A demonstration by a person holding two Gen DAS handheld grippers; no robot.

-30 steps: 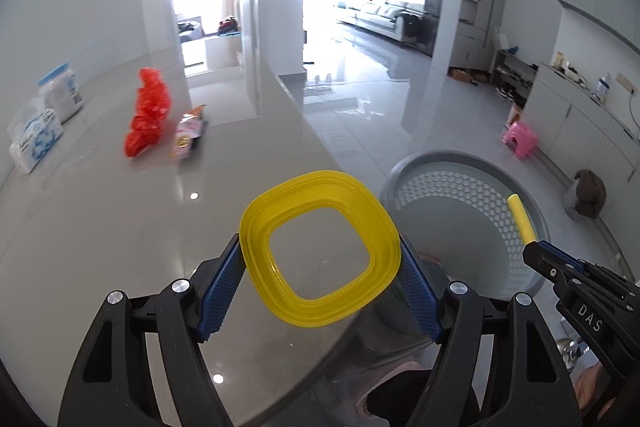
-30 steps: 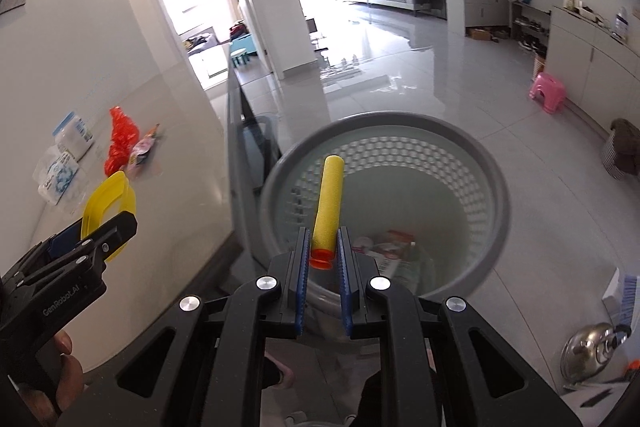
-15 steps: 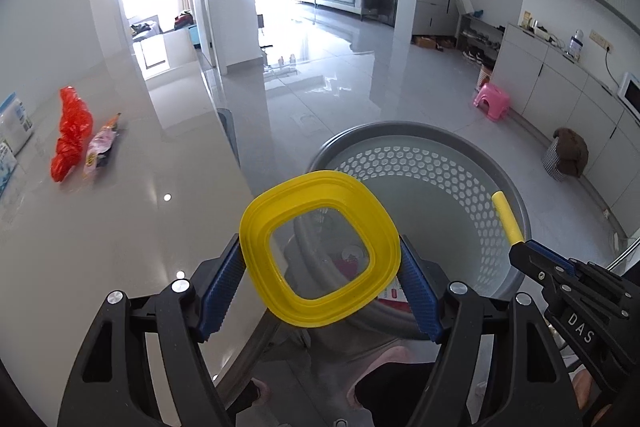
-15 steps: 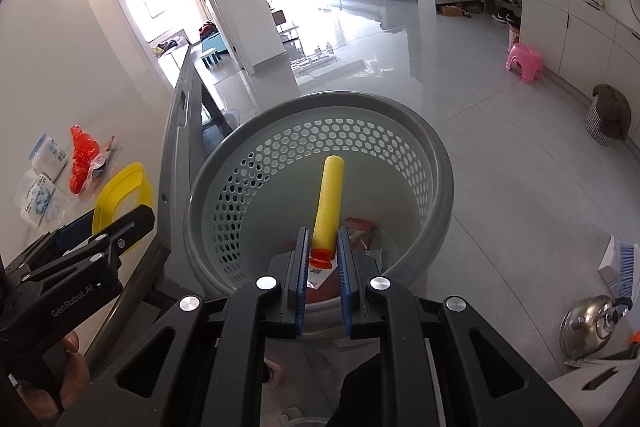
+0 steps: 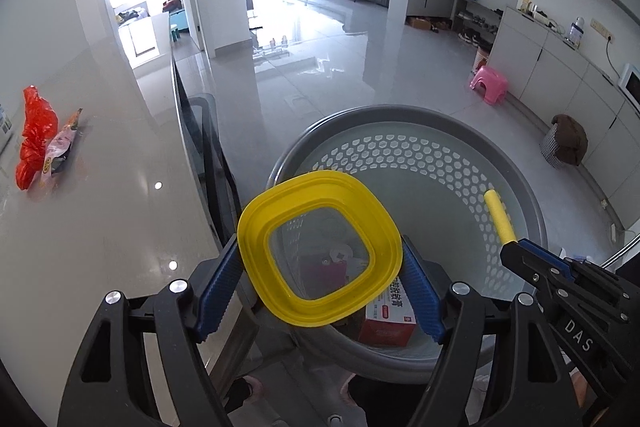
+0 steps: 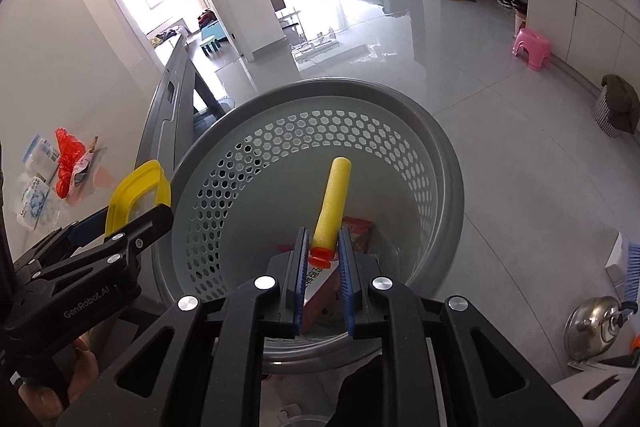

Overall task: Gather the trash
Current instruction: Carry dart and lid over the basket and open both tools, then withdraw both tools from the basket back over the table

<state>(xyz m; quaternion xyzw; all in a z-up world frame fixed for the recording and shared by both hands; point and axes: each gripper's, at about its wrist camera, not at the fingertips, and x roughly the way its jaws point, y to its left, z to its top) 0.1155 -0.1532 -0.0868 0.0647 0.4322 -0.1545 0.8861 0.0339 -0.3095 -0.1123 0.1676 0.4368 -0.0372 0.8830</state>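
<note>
a yellow lid (image 5: 320, 251) with a see-through middle sits tilted over the grey basket (image 5: 520, 179); a yellow foam dart (image 6: 330, 209) with an orange tip points up over it; a red box (image 5: 386, 319) lies inside the basket

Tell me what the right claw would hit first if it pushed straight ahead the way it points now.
Probably the inside of the grey basket: the right claw, shut on the yellow foam dart, aims into it, toward the perforated far wall. Depth is unclear.

Both wrist cameras looked steeply down from close above the bin (image 5: 520, 187) (image 6: 440, 163), side by side, sharing it and the table (image 5: 100, 227) (image 6: 120, 147)
</note>
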